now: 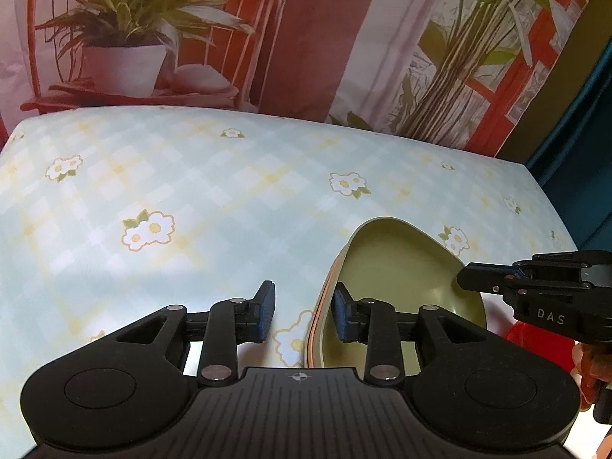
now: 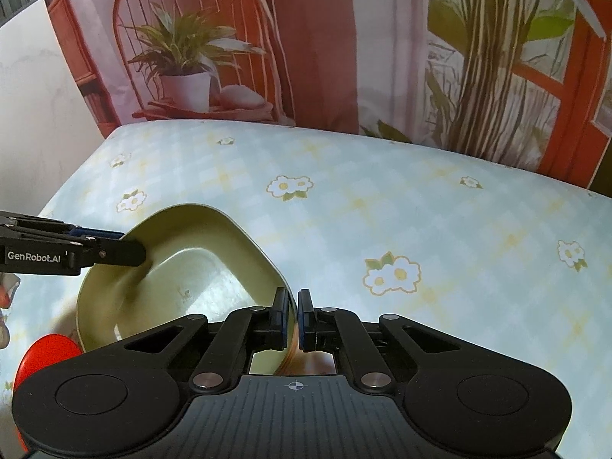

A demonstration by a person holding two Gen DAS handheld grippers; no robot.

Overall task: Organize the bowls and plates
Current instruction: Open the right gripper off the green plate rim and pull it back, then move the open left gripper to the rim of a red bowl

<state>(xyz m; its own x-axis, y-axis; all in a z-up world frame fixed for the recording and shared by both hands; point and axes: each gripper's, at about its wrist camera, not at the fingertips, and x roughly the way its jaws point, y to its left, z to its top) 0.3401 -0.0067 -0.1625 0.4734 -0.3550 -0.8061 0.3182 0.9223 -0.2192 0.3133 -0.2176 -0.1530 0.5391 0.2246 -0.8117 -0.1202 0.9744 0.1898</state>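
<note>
A: Start from the left. What is the left gripper (image 1: 300, 311) doing?

B: Its jaws stand a little apart, straddling the near-left rim of the green bowl (image 1: 397, 267). One pad sits outside the wall, the other inside, and neither clearly presses on the rim. Under it lies the table (image 1: 191, 191) with its pale checked cloth printed with white flowers.

A: And the bowl itself?

B: It sits just ahead and to the right of that claw, tilted, its far edge raised. An orange edge shows along its outer wall, perhaps another dish beneath; I cannot tell.

A: Further right?

B: The right gripper (image 2: 292, 315) is pinched narrow on the bowl's right-hand rim, pads on either side of the wall. From its own camera the bowl lies ahead and to the left of it, with the left claw reaching in at the far side.

A: Anything else?

B: Something red (image 2: 46, 355) below the bowl, left of the right claw; it is too cut off to name. A printed backdrop (image 1: 306, 38) hangs beyond the table.
</note>
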